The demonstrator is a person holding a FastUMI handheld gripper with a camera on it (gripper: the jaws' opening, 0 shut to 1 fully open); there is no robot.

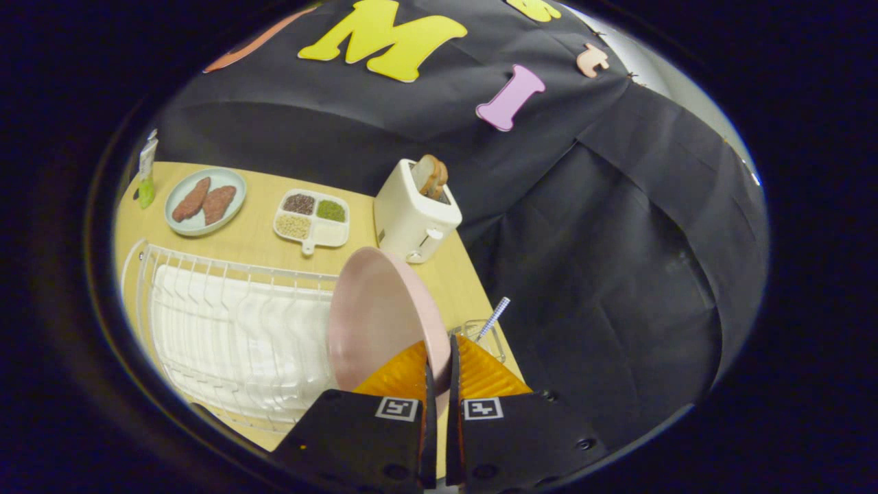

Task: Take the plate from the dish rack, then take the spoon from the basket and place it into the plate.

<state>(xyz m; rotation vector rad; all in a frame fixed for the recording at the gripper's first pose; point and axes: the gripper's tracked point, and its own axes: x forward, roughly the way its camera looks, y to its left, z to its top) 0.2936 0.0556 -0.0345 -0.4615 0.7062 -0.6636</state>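
A pink plate (377, 315) stands on edge between my fingers, tilted and lifted beside the right end of the white wire dish rack (226, 329). My gripper (439, 350) is shut on the plate's near rim, one finger on each face. Just beyond the fingers, right of the plate, a clear basket (480, 336) sits on the wooden table (260, 240), and a spoon handle with a checked pattern (495, 317) sticks up out of it. The spoon's bowl is hidden in the basket.
A white toaster (415, 213) with bread slices in it stands beyond the plate. Farther left are a divided tray of grains (312, 218), a pale green plate with two brown patties (204, 201) and a small green bottle (146, 185). The table's right edge runs just past the basket.
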